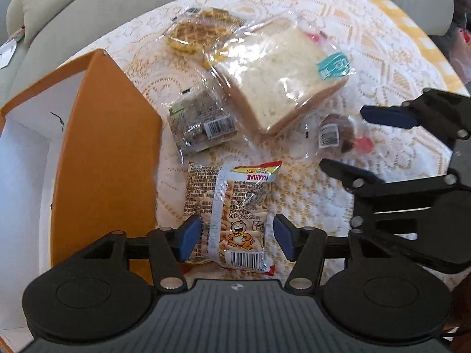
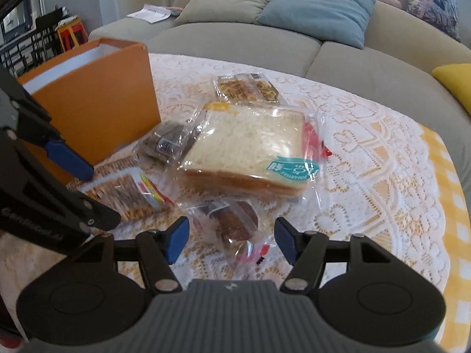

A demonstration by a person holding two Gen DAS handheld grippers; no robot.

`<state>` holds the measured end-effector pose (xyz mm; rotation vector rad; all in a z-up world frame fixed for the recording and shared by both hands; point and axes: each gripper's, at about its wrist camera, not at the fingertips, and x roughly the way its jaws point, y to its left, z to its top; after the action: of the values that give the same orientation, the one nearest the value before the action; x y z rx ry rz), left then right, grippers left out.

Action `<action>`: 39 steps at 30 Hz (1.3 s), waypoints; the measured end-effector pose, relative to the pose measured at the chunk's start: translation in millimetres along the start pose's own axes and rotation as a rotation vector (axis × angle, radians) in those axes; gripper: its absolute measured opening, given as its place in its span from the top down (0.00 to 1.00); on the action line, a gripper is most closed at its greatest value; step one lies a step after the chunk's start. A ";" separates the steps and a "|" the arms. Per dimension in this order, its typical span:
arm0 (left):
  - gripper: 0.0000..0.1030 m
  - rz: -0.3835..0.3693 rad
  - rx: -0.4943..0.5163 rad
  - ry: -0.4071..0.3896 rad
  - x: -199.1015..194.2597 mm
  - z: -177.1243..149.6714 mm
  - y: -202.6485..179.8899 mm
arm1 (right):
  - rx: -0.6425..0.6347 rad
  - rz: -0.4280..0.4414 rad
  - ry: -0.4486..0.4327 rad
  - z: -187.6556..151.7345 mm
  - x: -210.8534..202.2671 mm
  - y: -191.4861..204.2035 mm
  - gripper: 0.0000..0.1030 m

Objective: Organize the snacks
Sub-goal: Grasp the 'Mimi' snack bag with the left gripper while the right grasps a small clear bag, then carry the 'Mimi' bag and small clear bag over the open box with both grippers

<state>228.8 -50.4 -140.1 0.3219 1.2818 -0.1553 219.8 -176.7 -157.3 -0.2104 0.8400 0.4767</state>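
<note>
Left gripper: the left gripper (image 1: 234,239) stands wide over the fries bag (image 1: 228,214) at lower centre of the left view; the pads flank the bag without pressing it.
Right gripper: the right gripper (image 2: 232,239) is wide too, either side of the bun pack (image 2: 232,223) at lower centre of the right view, with no grip on it.
Where the snacks are: all on the lace cloth (image 1: 382,58); the bread bag (image 1: 282,73) sits centre, the waffles (image 1: 197,32) above it, the dark pack (image 1: 200,123) left of centre beside the box (image 1: 109,158).
Fries bag handling: probably light, crinkly and slippery, with brittle sticks inside. Pinch across the flat width, gently.
Bun pack handling: soft and squashable in loose film. I would take the bun body, since the film alone may slide.
Bread bag handling: bulky, soft and easily dented. Grip a crust edge or the gathered plastic.
Box: open at the top, white inside, at the left of the frame.
Hidden or unclear: the box floor is out of sight, the fries bag's lower end is cut off by the gripper body, and the dark pack's contents are unreadable. The bun pack is blurred in the right view.
</note>
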 end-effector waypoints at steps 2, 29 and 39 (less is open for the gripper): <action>0.33 0.006 0.006 0.004 1.6 0.7 -0.4 | 0.001 0.002 -0.002 -0.1 -0.5 -0.5 0.40; 0.61 0.044 -0.036 -0.016 -13.7 -12.6 2.6 | -0.049 -0.062 -0.025 -2.8 -8.3 3.4 0.66; 0.61 -0.004 -0.105 -0.053 -55.9 -24.6 0.6 | -0.121 -0.065 0.016 -8.3 -26.3 24.5 0.69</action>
<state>190.7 -45.6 -92.7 0.2235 1.2335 -0.0986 187.4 -166.7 -142.7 -0.3526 0.8177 0.4659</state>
